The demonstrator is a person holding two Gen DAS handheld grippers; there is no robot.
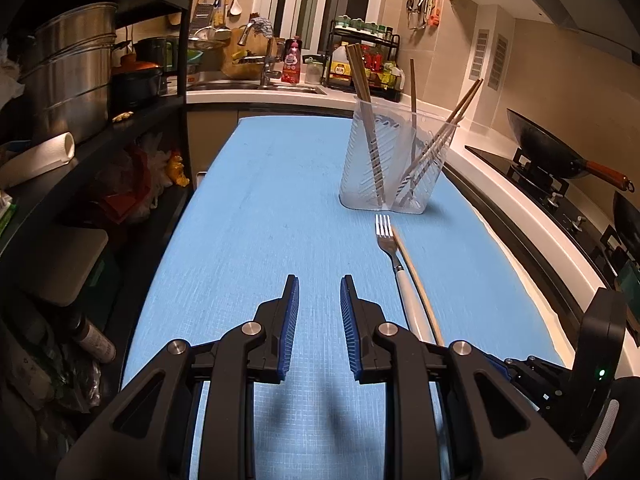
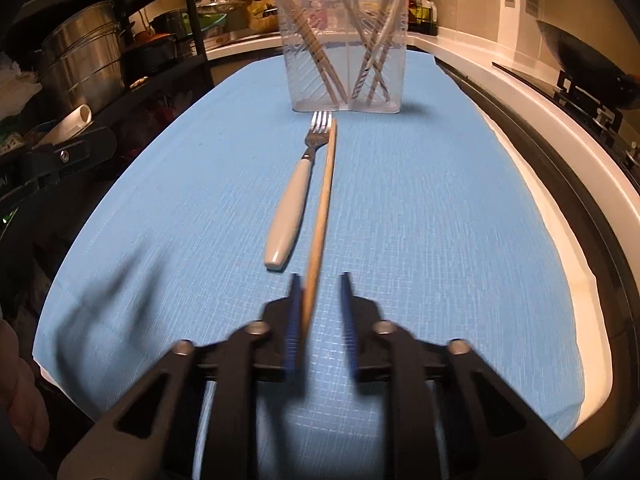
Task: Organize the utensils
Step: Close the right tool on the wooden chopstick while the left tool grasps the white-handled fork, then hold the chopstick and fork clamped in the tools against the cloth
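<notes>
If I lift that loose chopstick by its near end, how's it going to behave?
The chopstick looks like a thin, stiff wooden rod, so it probably won't flex. Held only at its near end, where the right gripper is, the long free length may droop or pivot between the pads. It lies against the fork, so it could nudge it or roll on the blue mat.

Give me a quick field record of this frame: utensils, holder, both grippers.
surface: blue cloth
holder: clear plastic holder, upright at the far end, two compartments
in holder: chopsticks in both compartments
loose: fork and one loose chopstick, lying side by side, pointing at the holder
left gripper: open, nothing between the pads, above bare cloth
right gripper: open, near end of the loose chopstick between the pads, against one pad only
</notes>
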